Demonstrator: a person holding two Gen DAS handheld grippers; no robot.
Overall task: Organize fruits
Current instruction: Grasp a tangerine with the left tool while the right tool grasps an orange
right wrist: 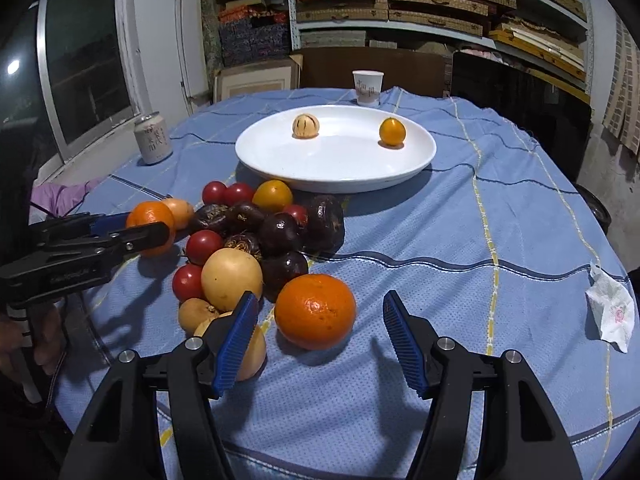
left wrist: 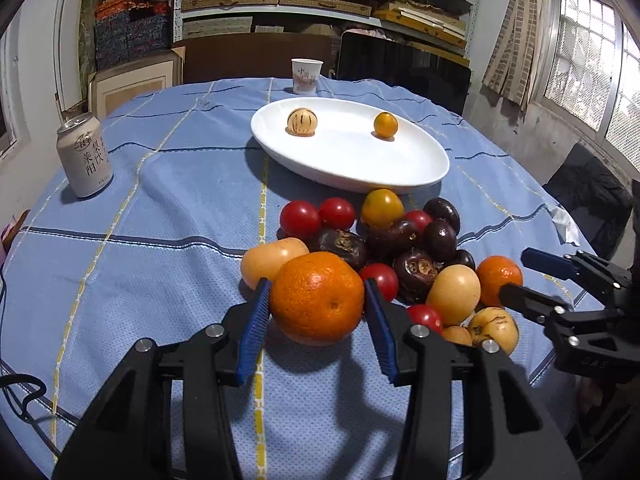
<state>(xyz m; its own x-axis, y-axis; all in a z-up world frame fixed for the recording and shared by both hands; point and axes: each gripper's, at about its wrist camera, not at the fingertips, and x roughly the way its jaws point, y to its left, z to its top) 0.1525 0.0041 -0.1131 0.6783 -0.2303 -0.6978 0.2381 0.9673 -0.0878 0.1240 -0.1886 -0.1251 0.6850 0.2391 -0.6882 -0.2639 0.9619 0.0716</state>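
Our left claw point(left wrist: 316, 300) pinches one orange point(left wrist: 317, 298) between its blue pads at the near left edge of the fruit pile point(left wrist: 400, 240) on the blue-clothed bench point(left wrist: 160, 240). Our right claw point(right wrist: 320, 320) sits wide apart around a second orange point(right wrist: 315, 311), pads not touching it. White plate point(right wrist: 280, 164) behind the pile holds a striped pale fruit point(right wrist: 306, 126) and a small orange fruit point(right wrist: 392, 132), well apart.

A cluttered storeroom: metal shelves point(right wrist: 440, 20) stacked with flat boxes behind a cloth-covered table point(right wrist: 500, 220)
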